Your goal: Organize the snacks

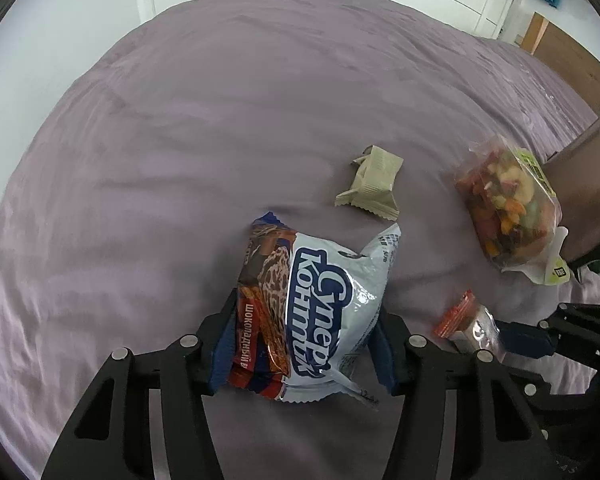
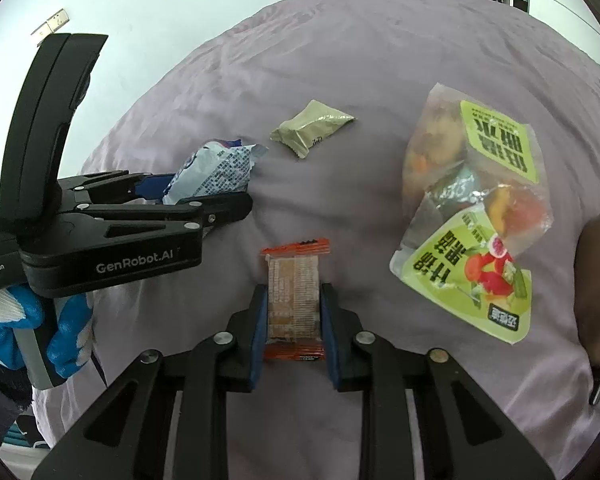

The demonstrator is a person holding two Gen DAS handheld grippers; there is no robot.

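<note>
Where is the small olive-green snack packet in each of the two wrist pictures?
Left wrist view: the olive-green packet lies right of centre on the purple bedsheet, just beyond the blue-and-white wafer bag.
Right wrist view: the packet lies above centre, beyond the orange-edged bar.
Shared landmark: the dried fruit bag, right of the packet in both.

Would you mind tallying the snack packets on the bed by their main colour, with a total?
White and blue wafer packet, between the left gripper fingers: 1
Orange-edged bar packet, clamped in the right gripper: 1
Beige packet: 1
Green-labelled clear fruit bag: 1
Total: 4
</note>
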